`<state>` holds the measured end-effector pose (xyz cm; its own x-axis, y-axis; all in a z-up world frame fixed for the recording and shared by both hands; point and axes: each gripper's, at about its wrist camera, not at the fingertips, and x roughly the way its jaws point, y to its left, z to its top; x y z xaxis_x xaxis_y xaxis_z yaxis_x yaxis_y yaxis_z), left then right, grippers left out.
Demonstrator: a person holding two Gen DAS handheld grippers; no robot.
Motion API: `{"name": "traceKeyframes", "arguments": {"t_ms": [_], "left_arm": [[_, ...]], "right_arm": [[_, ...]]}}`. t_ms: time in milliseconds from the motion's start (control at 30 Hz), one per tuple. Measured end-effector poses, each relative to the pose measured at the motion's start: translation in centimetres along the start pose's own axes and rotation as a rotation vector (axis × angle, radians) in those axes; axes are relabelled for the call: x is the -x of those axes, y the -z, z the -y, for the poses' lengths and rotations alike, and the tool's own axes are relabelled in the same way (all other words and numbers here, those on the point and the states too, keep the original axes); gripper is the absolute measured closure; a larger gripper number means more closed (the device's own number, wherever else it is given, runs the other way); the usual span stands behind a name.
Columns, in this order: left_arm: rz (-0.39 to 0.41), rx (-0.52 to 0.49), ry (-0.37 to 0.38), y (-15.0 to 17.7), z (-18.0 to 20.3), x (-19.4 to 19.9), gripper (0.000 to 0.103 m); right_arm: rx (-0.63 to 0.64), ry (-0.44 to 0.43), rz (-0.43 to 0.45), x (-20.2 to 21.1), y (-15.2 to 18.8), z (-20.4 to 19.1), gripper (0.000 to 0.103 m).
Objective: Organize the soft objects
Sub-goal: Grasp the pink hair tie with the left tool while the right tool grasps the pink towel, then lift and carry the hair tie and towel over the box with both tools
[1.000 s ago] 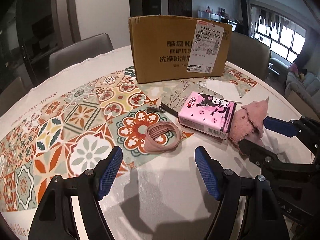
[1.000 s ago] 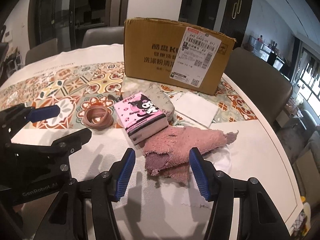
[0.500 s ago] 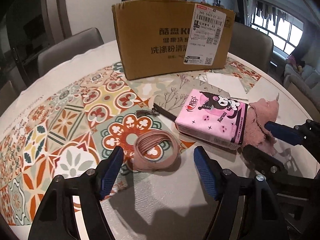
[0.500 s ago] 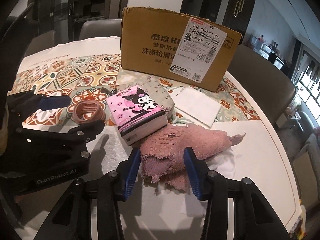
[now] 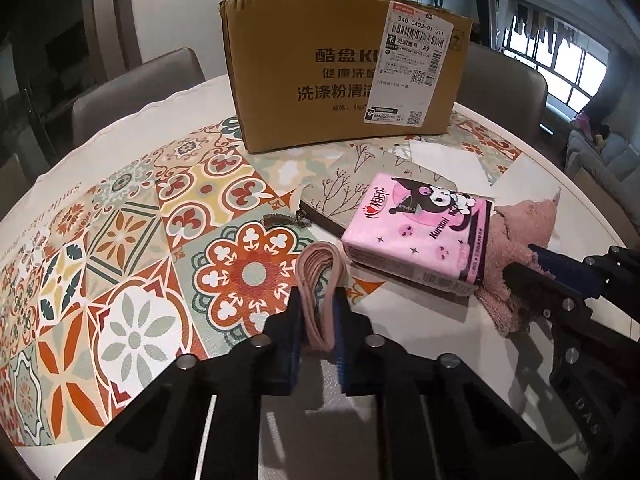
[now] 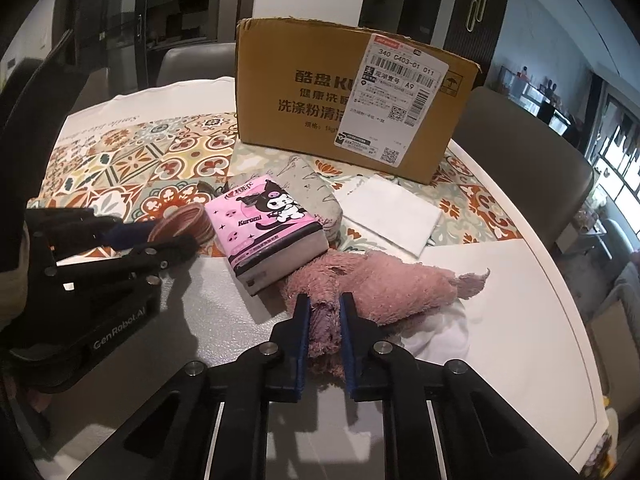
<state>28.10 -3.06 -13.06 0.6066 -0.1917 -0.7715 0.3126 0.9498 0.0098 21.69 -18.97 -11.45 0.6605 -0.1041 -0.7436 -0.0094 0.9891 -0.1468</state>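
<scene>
My left gripper [image 5: 318, 300] is shut on a pink hairband [image 5: 320, 276], squeezing the loop flat on the table; the band also shows in the right wrist view [image 6: 186, 222]. My right gripper [image 6: 323, 304] is shut on the near end of a ragged pink towel [image 6: 392, 276], which also shows in the left wrist view [image 5: 524, 228]. A pink Kuromi tissue pack [image 5: 420, 228] lies between the two, partly on a floral zip pouch [image 5: 344, 188]. An open cardboard box [image 5: 344, 68] stands at the back of the table.
A white folded cloth [image 6: 392, 212] lies in front of the box on the right. The round table [image 6: 520, 304] has a patterned tile mat [image 5: 120, 240] over its left part. Grey chairs [image 5: 132, 88] stand around it.
Both grippers moved forward and closed. The left one shut on the hairband, the right one shut on the pink towel's near end.
</scene>
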Motion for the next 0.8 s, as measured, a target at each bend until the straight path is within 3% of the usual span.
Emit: {"name": "traceKeyframes", "arguments": {"t_ms": [800], "left_arm": [[0.093,0.028,-0.020,0.1,1.3,6.2,0.093]], "right_arm": [[-0.049,0.016,0.142,5.6,-0.7,2.0,0.091]]}}
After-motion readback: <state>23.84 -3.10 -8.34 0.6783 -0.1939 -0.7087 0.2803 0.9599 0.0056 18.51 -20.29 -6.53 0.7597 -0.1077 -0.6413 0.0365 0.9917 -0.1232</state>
